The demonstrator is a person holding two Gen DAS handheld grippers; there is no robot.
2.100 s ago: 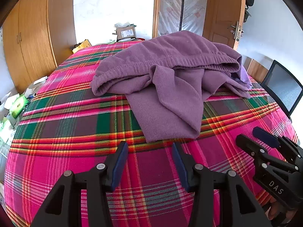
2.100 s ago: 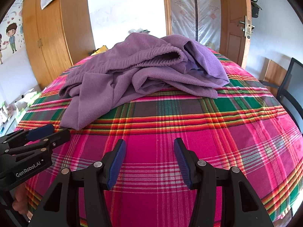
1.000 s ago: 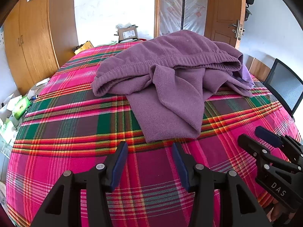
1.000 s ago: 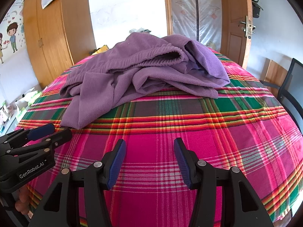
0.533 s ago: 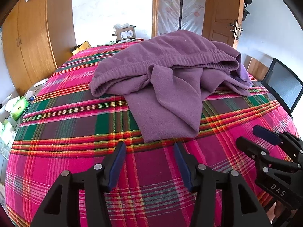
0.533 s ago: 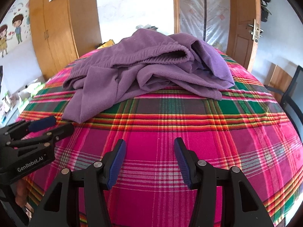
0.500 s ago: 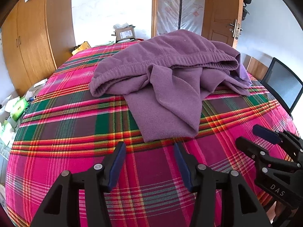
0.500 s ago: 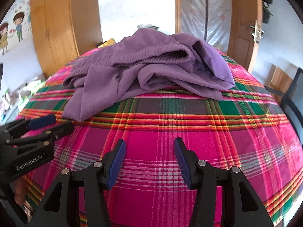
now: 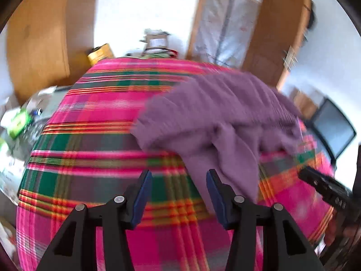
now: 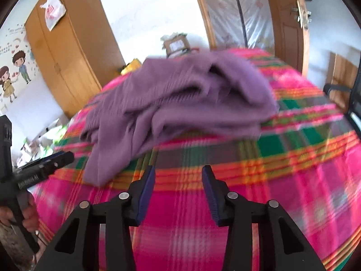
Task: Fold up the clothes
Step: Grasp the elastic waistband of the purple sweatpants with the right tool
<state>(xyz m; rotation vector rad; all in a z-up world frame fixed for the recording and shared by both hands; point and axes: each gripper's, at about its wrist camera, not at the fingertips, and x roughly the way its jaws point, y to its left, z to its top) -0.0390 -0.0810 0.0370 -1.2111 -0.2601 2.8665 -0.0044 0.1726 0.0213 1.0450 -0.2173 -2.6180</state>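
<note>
A crumpled purple garment (image 9: 216, 122) (image 10: 180, 103) lies in a heap on the pink plaid bed cover (image 9: 94, 149) (image 10: 293, 180). My left gripper (image 9: 178, 187) hovers above the cover at the garment's near-left edge, open with nothing between its blue pads; its right finger overlaps the hanging purple flap. My right gripper (image 10: 178, 180) is above the cover just short of the garment's front edge. Its jaws are closing, with only the cover seen between them. Each gripper also shows at the edge of the other's view. Both views are motion-blurred.
A wooden wardrobe (image 10: 67, 56) stands at the left and a wooden door (image 10: 291, 22) at the back right. Boxes (image 9: 158, 40) sit past the bed's far end. Clutter lies on the floor at the left (image 9: 18, 124). A black chair (image 9: 334, 131) stands at the right.
Both grippers have moved forward toward the garment and swung, blurring both views. The right gripper's jaws have narrowed. The garment lies as before.
</note>
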